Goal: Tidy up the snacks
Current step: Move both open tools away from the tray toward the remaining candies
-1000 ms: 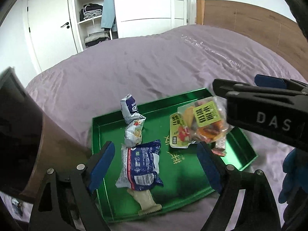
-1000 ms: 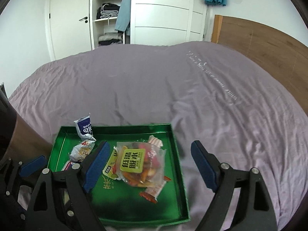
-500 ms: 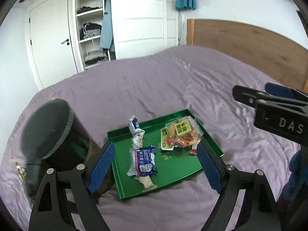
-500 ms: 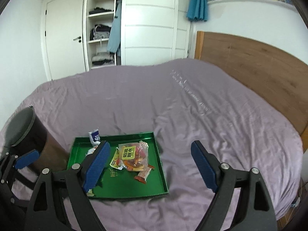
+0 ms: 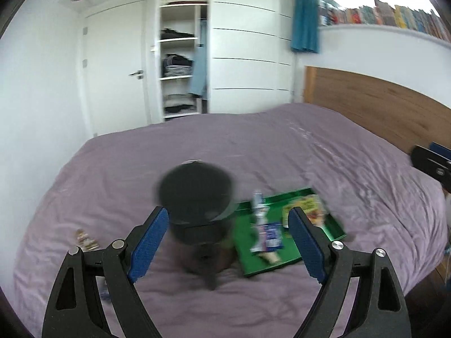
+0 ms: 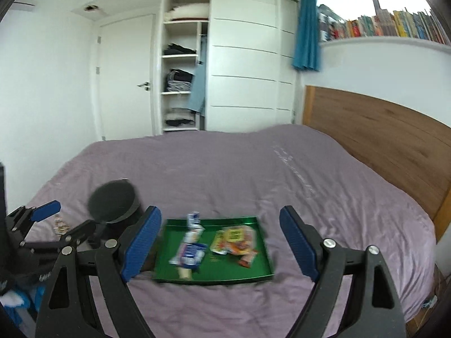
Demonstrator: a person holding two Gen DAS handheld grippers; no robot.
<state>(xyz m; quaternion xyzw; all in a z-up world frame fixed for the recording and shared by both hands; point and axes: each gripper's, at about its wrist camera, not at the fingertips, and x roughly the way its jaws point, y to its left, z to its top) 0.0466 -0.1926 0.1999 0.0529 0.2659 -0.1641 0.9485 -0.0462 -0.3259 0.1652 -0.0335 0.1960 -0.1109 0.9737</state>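
A green tray (image 6: 253, 270) lies on the purple bed and holds several snack packets: a blue and white packet (image 6: 191, 253), a twisted blue-topped packet (image 6: 194, 221) and a clear bag with a yellow label (image 6: 235, 238). The tray also shows in the left wrist view (image 5: 335, 232), with the blue and white packet (image 5: 269, 236). My left gripper (image 5: 228, 246) is open and empty, high above the bed. My right gripper (image 6: 220, 243) is open and empty, also well above the tray. A small loose snack (image 5: 86, 240) lies on the bed left of the bin.
A dark round bin (image 5: 197, 205) stands on the bed just left of the tray; it also shows in the right wrist view (image 6: 112, 204). A wooden headboard (image 6: 380, 132) is on the right. White wardrobes and a door stand behind the bed.
Both grippers have pulled up and back from the tray, so it looks much smaller. The left view has swung left, bringing the bin to the centre. Both stay open.
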